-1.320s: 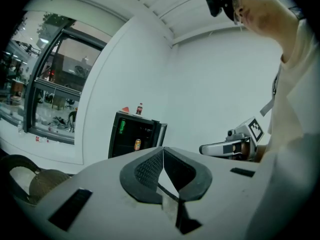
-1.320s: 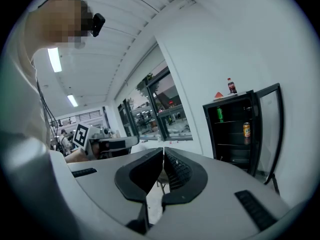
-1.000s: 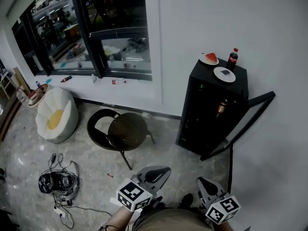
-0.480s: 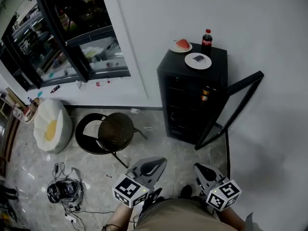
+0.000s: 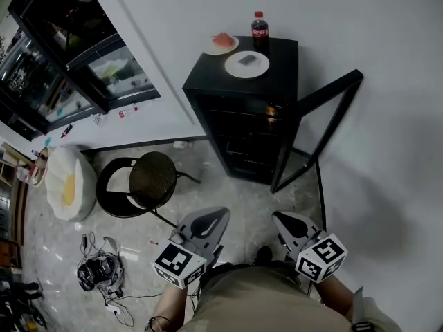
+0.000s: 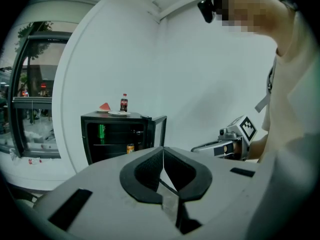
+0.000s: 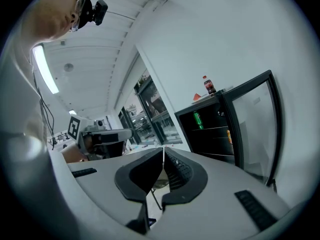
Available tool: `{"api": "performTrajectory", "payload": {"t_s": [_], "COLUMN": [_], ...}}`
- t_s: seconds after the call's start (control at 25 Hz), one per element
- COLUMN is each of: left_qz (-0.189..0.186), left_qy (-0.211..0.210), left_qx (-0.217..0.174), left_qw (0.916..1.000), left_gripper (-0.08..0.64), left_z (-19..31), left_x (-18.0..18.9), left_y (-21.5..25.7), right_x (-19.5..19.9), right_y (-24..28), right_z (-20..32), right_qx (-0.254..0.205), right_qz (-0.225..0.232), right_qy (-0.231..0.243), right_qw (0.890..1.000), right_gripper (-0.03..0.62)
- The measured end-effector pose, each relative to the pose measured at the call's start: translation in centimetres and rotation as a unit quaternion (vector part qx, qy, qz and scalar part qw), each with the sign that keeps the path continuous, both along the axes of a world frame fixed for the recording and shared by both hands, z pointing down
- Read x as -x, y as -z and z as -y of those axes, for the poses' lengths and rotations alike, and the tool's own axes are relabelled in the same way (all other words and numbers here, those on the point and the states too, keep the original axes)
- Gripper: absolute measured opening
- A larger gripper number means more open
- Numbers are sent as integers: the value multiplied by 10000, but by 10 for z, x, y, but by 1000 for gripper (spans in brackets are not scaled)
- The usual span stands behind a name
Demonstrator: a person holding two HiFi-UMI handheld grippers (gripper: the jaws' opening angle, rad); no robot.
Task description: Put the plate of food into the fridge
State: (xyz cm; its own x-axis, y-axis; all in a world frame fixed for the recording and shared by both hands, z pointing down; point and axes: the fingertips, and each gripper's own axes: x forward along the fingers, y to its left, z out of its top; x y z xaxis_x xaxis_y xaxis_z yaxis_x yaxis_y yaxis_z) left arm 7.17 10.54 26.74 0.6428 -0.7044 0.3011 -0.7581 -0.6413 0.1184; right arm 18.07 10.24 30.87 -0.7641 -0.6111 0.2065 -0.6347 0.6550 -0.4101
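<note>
Floor ahead has shortened: open fridge [image 5: 242, 109] is nearer, watermelon plate [image 5: 221, 44] untouched on top, left gripper [image 5: 208, 221] and right gripper [image 5: 286, 223] both closed on nothing

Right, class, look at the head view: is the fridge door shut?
No, the fridge door stands swung wide open at the right of the black fridge, leaving its shelves and a can in view.

The black fridge [image 5: 280, 54] stands on the marbled floor [image 5: 228, 199]. On its top sit a plate with a red slice [image 5: 221, 43], a cola bottle [image 5: 259, 26] and a white plate [image 5: 247, 64] bearing something dark. Also on the floor are a round stool [image 5: 152, 180], a white beanbag [image 5: 62, 185] and tangled cables [image 5: 100, 272].
</note>
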Motion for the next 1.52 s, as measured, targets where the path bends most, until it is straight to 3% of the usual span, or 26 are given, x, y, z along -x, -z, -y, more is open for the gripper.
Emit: {"api": "performTrajectory", "payload": {"t_s": [0.32, 0.68, 1.12, 1.52], "left_qz": [62, -248, -268, -208], "left_qy": [31, -532, -819, -1535], "left_qx": [-5, -195, -247, -469], "left_qw": [10000, 9981, 9960, 9868], "left_gripper": [11, 11, 11, 11], "left_z": [22, 64, 101, 135], "left_x": [0, 2, 66, 95], "left_y": [-6, -1, -11, -14], "right_x": [-4, 2, 73, 120], "right_y": [0, 3, 8, 11], "right_z": [22, 41, 77, 104], "right_qx": [-72, 42, -23, -46], "right_qz": [96, -24, -422, -727], "right_qy": [7, -466, -353, -504], "right_qw": [9999, 9989, 9985, 9961], "right_gripper": [23, 23, 23, 23]}}
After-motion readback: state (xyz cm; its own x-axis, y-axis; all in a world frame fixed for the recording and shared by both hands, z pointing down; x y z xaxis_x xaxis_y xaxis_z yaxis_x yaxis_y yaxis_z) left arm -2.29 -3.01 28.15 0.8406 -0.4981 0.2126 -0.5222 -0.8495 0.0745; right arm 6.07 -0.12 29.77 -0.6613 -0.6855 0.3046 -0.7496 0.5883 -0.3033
